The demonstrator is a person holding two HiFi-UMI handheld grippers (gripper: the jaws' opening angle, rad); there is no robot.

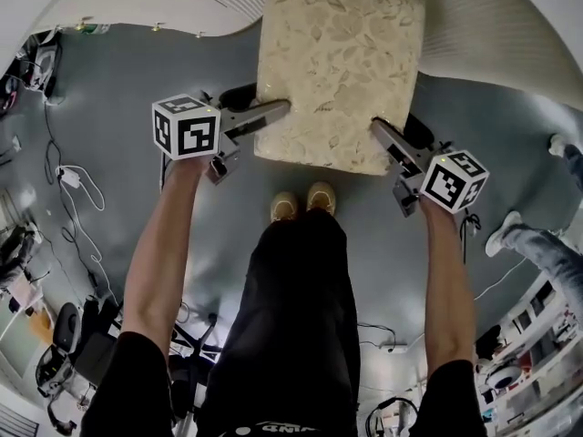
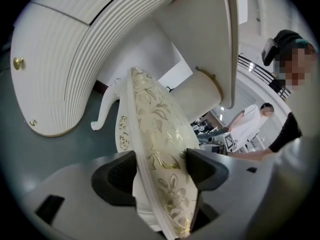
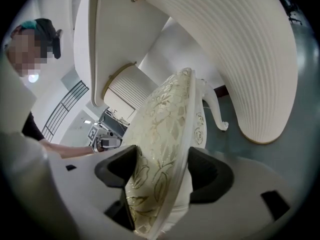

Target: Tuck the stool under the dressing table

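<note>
The stool (image 1: 337, 62) has a cream seat cushion with a gold leaf pattern and stands on the grey floor in front of my feet. Its far edge reaches the white ribbed dressing table (image 1: 510, 35). My left gripper (image 1: 278, 109) is shut on the seat's left edge near the front corner. My right gripper (image 1: 378, 127) is shut on the right edge. In the left gripper view the cushion (image 2: 155, 129) runs between the black pads of the left gripper (image 2: 160, 169); a curved white stool leg (image 2: 105, 109) and the table's ribbed body (image 2: 65, 59) lie beyond. The right gripper view mirrors this: cushion (image 3: 165, 134), right gripper (image 3: 162, 171), table (image 3: 240, 49).
My shoes (image 1: 305, 203) stand just behind the stool. White cables (image 1: 77, 189) trail over the floor at the left, with gear and chairs at the lower left. Another person's legs and shoes (image 1: 528, 235) are at the right edge. A person in white (image 2: 250, 124) stands in the background.
</note>
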